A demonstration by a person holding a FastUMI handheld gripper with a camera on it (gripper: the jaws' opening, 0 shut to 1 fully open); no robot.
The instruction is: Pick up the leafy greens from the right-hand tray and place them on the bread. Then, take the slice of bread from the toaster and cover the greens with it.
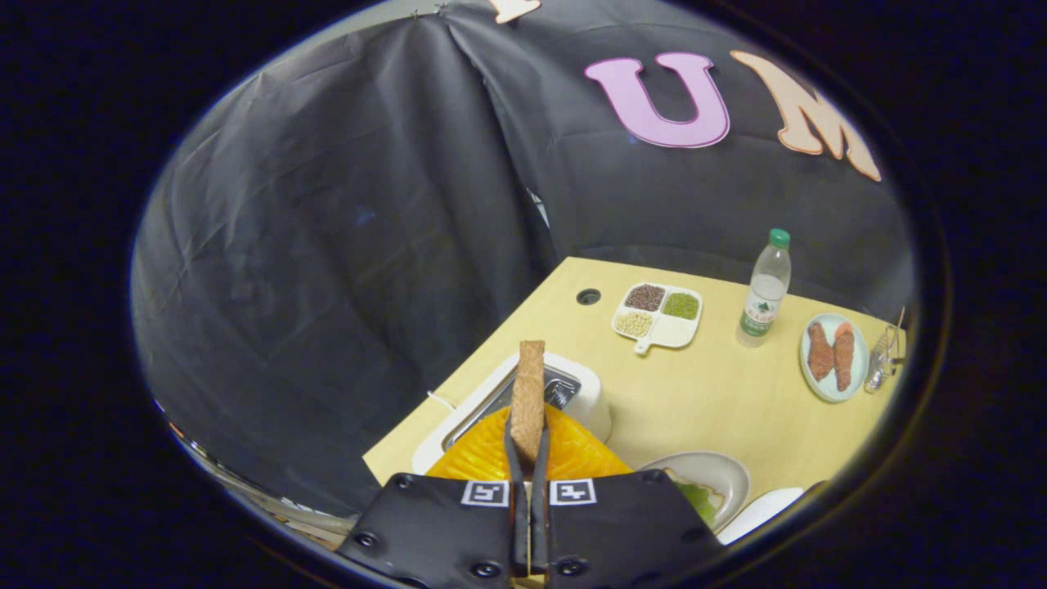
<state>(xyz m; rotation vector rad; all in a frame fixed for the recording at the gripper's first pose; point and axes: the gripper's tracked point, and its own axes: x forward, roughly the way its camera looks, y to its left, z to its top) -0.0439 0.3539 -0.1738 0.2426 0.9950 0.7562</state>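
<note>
The hand-held gripper (527, 446) is closed edge-on around a slice of bread (529, 393), both fingers pressing its flat sides so that the slice stands upright between them and rises beyond the fingertips. The slice is held above a white toaster (582, 394), whose dark slot lies just under and behind the bread's lower part; whether the bottom edge of the slice is clear of the slot cannot be told. Something orange and ribbed (572, 454) spreads on both sides of the fingers, in front of the toaster. The toaster stands near the corner of a pale yellow surface (720, 401). Just to the right of the fingers, a white plate (724, 474) carries a slice of bread with leafy greens (697, 496) on top, partly hidden by the gripper body, and the rim of another white dish (761, 511) shows beside it. Farther across the surface sits a white four-part dish (658, 315) with beans and grains in three of its compartments, a clear water bottle (765, 286) with a green cap standing upright to its right, and beyond that a pale plate (833, 357) holding two reddish-brown pieces of food. A clear glass item (882, 360) rests next to that plate. A round dark hole (588, 296) marks the surface near the far corner.
</note>
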